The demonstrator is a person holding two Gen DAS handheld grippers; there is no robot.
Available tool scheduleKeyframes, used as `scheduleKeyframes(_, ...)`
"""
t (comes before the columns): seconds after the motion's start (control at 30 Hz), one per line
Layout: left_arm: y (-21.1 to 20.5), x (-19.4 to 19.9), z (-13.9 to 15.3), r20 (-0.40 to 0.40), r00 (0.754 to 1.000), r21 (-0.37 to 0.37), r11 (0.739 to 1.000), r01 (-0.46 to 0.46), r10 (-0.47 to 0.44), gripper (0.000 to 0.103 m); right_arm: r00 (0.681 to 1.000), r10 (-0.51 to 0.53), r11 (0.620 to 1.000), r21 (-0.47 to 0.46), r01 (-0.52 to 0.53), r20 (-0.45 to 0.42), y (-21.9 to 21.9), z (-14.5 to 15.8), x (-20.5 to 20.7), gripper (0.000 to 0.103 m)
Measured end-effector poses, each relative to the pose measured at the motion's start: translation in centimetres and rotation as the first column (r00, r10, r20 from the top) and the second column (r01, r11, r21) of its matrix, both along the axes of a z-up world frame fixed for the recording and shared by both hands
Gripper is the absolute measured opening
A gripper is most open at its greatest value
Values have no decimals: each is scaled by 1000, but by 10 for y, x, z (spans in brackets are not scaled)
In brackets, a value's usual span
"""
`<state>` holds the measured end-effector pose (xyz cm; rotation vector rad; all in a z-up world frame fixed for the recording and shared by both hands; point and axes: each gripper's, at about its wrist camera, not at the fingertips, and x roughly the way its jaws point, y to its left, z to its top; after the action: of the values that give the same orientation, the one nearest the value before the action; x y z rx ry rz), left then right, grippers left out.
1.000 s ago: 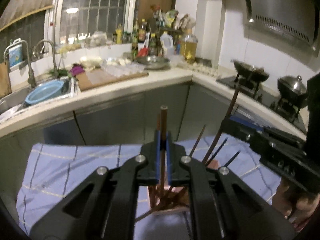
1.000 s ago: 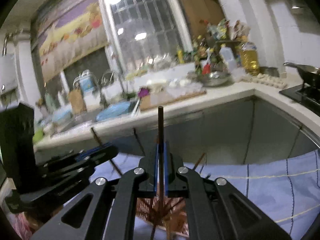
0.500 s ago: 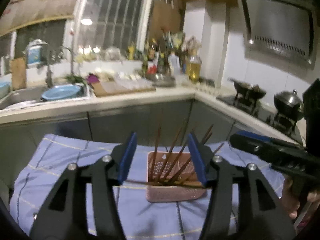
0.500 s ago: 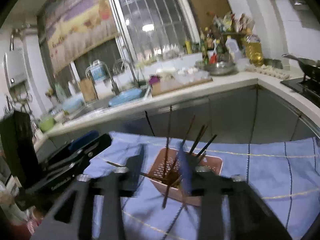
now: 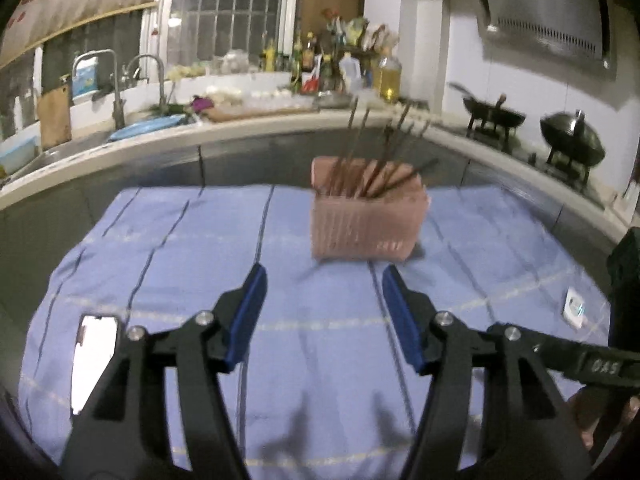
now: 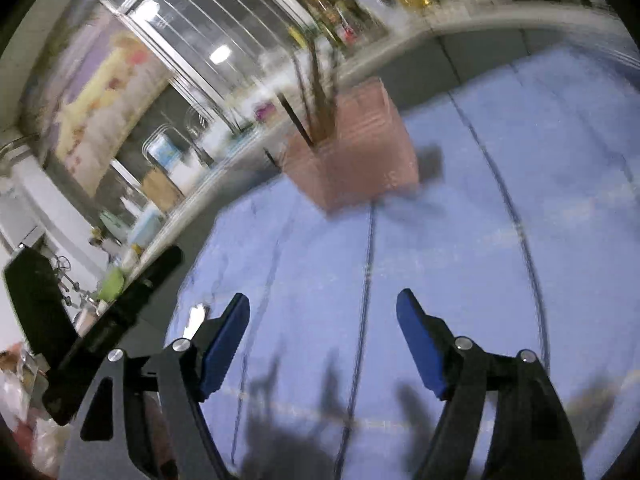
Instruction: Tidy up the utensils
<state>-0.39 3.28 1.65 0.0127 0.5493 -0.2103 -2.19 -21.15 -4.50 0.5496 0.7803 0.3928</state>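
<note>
A pink slotted utensil holder (image 5: pixel 366 220) stands on the blue striped cloth (image 5: pixel 200 280) with several dark chopsticks (image 5: pixel 376 160) leaning in it. My left gripper (image 5: pixel 324 312) is open and empty, low over the cloth in front of the holder. In the blurred, tilted right wrist view the holder (image 6: pixel 360 152) with chopsticks (image 6: pixel 316 92) is ahead, and my right gripper (image 6: pixel 323 336) is open and empty over the cloth. The left gripper's black body (image 6: pixel 108 320) shows at that view's left.
A white phone-like object (image 5: pixel 94 360) lies on the cloth at the left, a small white item (image 5: pixel 574 308) at the right. Behind runs a kitchen counter (image 5: pixel 240 128) with sink, cutting board, bottles, and woks (image 5: pixel 572 140) on a stove.
Both grippers went from shut on a chopstick above the holder to open and empty. Both have pulled back and dropped low over the cloth; the chopsticks now stand in the holder.
</note>
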Motion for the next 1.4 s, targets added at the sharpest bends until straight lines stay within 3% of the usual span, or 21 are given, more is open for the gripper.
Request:
scheduleKeyframes(0.17, 1, -19, -15, -26, 1000, 25, 1000, -10, 11, 78, 1000, -4, 999, -41, 5, 9, 9, 2, -18, 77)
scheduleKeyframes(0.33, 1, -29, -17, -49, 999, 23, 1000, -21, 22, 89, 999, 2, 997, -75, 1, 39, 16, 6, -28, 82)
scheduleKeyframes(0.63, -13, -41, -18, -52, 999, 83, 997, -1, 5, 90, 1000, -6, 997, -79, 7, 11, 10, -4, -28, 83)
scheduleKeyframes(0.8, -14, -38, -24, -56, 998, 123, 992, -32, 40, 97, 999, -15, 993, -114, 11, -31, 13, -17, -27, 85)
scheduleKeyframes(1.17, -6, -24, -47, -147, 984, 197, 978, -73, 103, 97, 992, -106, 977, -192, 92, -64, 16, -28, -21, 92)
scheduleKeyframes(1.4, -2, -26, -47, -121, 984, 190, 976, -105, 130, 97, 993, -99, 975, -206, 82, -71, 20, -31, -21, 93)
